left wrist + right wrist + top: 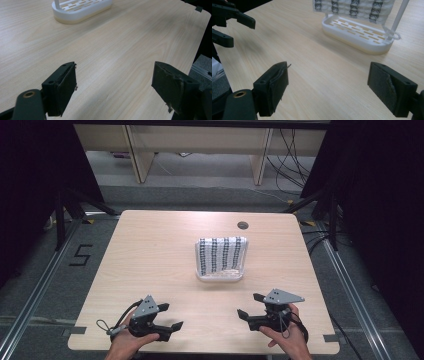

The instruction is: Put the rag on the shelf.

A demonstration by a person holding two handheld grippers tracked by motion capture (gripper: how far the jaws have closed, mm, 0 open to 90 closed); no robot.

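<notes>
High view, floor marking "5", patterned cloth

**Two black hand-held tongs, each with a grey plate on top**

The left tongs are black all over, with a grey three-cornered plate bolted on top, dotted with small dark holes. A dark cable loops out from their back end. The right tongs match them: black body, the same grey plate, a thin black cable trailing beside the hand. The other hand is bare, and no sleeve shows at either forearm. Up close, each jaw is a flat black block faced with a dark, worn pad, frayed along its edge. Small screws sit at the jaw corners, and a brass-coloured ring marks the pivot arm.
</notes>
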